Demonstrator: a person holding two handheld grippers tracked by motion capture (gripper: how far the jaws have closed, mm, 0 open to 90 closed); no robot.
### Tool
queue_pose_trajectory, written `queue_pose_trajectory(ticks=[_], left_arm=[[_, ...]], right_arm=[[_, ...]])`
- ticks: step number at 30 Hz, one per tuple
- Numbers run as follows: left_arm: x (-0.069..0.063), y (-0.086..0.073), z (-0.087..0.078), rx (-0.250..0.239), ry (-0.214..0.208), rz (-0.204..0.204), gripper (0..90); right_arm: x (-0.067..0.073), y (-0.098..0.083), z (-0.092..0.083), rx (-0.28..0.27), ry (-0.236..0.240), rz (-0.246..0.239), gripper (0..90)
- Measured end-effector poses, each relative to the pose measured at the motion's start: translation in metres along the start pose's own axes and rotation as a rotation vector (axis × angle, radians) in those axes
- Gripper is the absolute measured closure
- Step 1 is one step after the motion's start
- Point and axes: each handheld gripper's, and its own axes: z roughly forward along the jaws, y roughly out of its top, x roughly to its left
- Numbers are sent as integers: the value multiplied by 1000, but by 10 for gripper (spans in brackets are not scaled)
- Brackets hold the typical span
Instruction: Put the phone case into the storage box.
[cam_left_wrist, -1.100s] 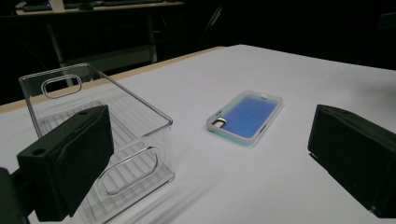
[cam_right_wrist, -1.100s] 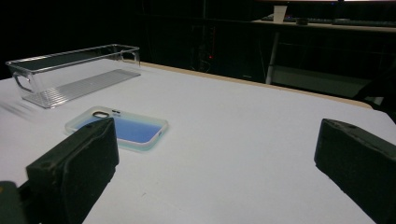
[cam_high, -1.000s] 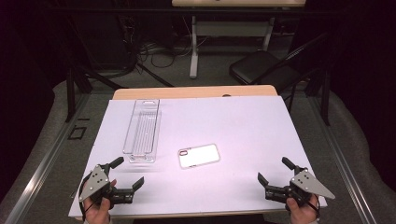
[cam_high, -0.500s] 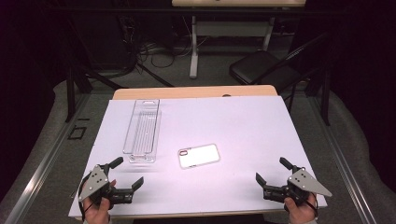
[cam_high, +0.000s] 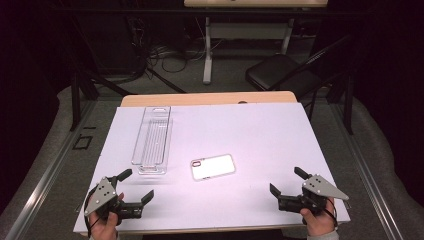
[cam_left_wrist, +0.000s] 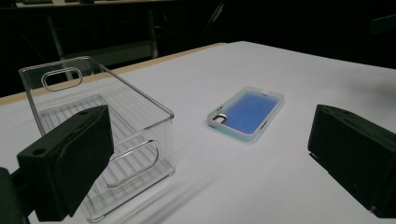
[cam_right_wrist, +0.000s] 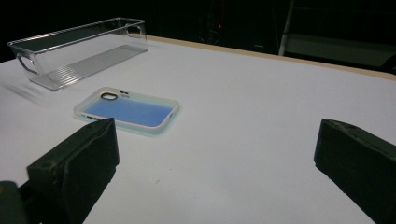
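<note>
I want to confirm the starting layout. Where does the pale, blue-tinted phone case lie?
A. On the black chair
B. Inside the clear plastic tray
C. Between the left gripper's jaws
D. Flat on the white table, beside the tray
D: the pale, blue-tinted phone case lies flat on the white table, apart from the clear plastic tray, with both grippers away from it.

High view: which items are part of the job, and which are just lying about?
In play:
- clear plastic phone case, flat on the white tabletop
- long clear plastic bin, empty
- left claw, open
- right claw, open

Lying about:
- black folding chair behind the table
- cables on the floor
</note>
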Motion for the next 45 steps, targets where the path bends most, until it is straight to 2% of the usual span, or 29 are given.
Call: queue_pose_trajectory(ticks=[6, 13, 19, 28, 36, 45], left_arm=[[0, 0, 0, 17, 7, -3, 4], [0, 0, 0, 23, 10, 3, 4], [0, -1, 1, 27, 10, 2, 4], [0, -1, 0, 31, 11, -1, 5], [0, -1, 1, 35, 10, -2, 4], [0, -2, 2, 40, 6, -2, 4]], right_arm=[[-1, 7, 13, 75, 16, 72, 9], [2, 20, 30, 162, 25, 68, 11], [5, 34, 41, 186, 30, 49, 23], [10, 48, 61, 257, 40, 10, 58], [12, 57, 79, 326, 47, 9, 72], [20, 71, 105, 426, 52, 9, 106]])
